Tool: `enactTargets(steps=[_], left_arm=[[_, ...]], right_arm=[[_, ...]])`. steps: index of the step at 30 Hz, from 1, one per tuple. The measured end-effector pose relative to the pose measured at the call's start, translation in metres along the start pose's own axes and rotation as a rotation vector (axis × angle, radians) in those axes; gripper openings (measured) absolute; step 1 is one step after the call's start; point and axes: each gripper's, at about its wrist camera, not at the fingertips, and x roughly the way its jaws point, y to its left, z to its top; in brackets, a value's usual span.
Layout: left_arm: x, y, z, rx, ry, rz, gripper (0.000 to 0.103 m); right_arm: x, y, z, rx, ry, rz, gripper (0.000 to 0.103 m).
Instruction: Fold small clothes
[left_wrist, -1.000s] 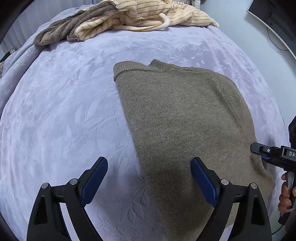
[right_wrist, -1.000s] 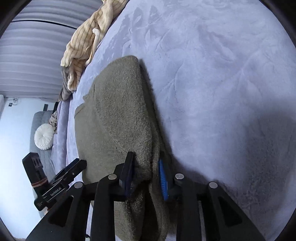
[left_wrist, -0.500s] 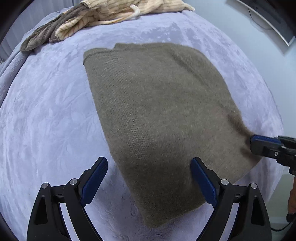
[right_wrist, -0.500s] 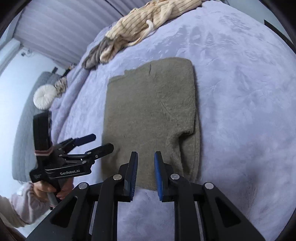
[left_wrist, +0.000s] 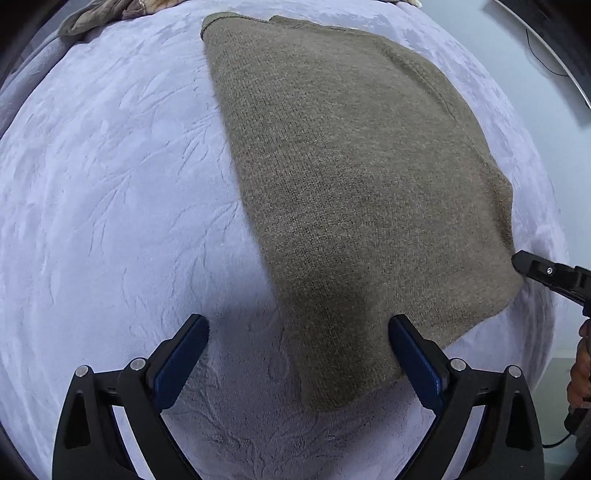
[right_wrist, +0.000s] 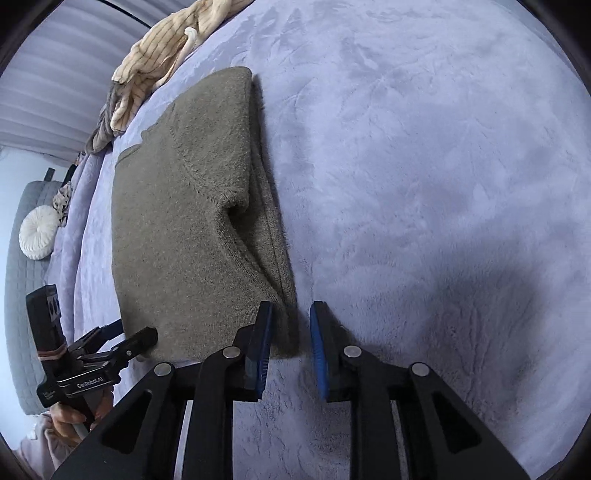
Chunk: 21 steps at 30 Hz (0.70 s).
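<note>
Bed cover (left_wrist: 110, 192): lilac plush with a pressed leaf pattern, soft and yielding; it fills both wrist views and carries everything here.
Room: pleated pale curtain (right_wrist: 48, 85) at 10 o'clock in the right wrist view, a grey seat with a round white cushion (right_wrist: 37, 236) at 9 o'clock.
Sweater (left_wrist: 362, 177): olive knit, lying flat and partly folded, running from 12 o'clock toward 5 o'clock in the left wrist view; one side is doubled under, leaving a loose pocket along its right edge.
Clothes pile (right_wrist: 162, 55): cream ribbed garment over a brown one, at 11 o'clock, apart from the sweater.
Left gripper (left_wrist: 299, 365): jaws have just been widening and stand far apart, empty, straddling the sweater's near left corner.
Right gripper (right_wrist: 290, 350): jaws narrowly parted after closing; the near right corner sits just ahead of them, nothing pinched.
Risk, uneven lift: grabbing only the top layer would likely pull the tucked side open.
Risk, drag: plush pile may catch the knit and skew the fold.
Risk, cover: low pads could pinch it too.
</note>
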Motion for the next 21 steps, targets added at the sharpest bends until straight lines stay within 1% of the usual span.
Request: enactTargets(steps=[1,3,4,5,7,9,10,13,14,15,17,21], left_arm=[[0.0,0.0,0.0,-0.004,0.001,-0.001,0.098],[0.002,0.001,0.0,-0.011,0.001,-0.004,0.098],[0.003,0.001,0.0,-0.012,0.0,-0.003,0.098],[0.003,0.0,0.0,-0.012,0.0,-0.002,0.098],[0.003,0.0,0.0,-0.013,0.0,0.0,0.098],[0.002,0.001,-0.001,-0.014,-0.001,0.0,0.098],[0.002,0.001,-0.001,-0.016,-0.002,-0.001,0.098],[0.003,0.003,-0.001,-0.02,-0.002,-0.007,0.098],[0.003,0.003,-0.003,-0.022,-0.001,-0.009,0.099],[0.004,0.003,-0.003,-0.023,0.0,-0.008,0.099],[0.004,0.004,-0.003,-0.021,-0.002,-0.004,0.099],[0.006,0.005,-0.004,-0.032,0.002,-0.013,0.099]], right_arm=[[-0.006,0.003,0.002,-0.004,-0.02,0.02,0.023],[-0.014,0.01,0.009,-0.022,-0.049,0.057,0.03],[-0.015,0.013,0.013,-0.032,-0.054,0.073,0.044],[-0.011,0.018,0.017,-0.04,-0.052,0.081,0.05],[-0.002,0.028,0.028,-0.073,-0.039,0.071,0.049],[0.008,0.039,0.036,-0.125,-0.028,0.017,0.023],[0.012,0.04,0.037,-0.138,-0.023,-0.016,0.005],[0.026,0.024,0.039,-0.1,-0.008,-0.047,0.005],[0.032,0.016,0.039,-0.072,0.001,-0.039,0.005],[0.036,0.006,0.039,-0.024,0.009,-0.007,0.005],[0.035,-0.001,0.039,0.025,0.009,0.031,0.005],[0.025,0.005,0.032,0.002,0.013,0.006,0.005]])
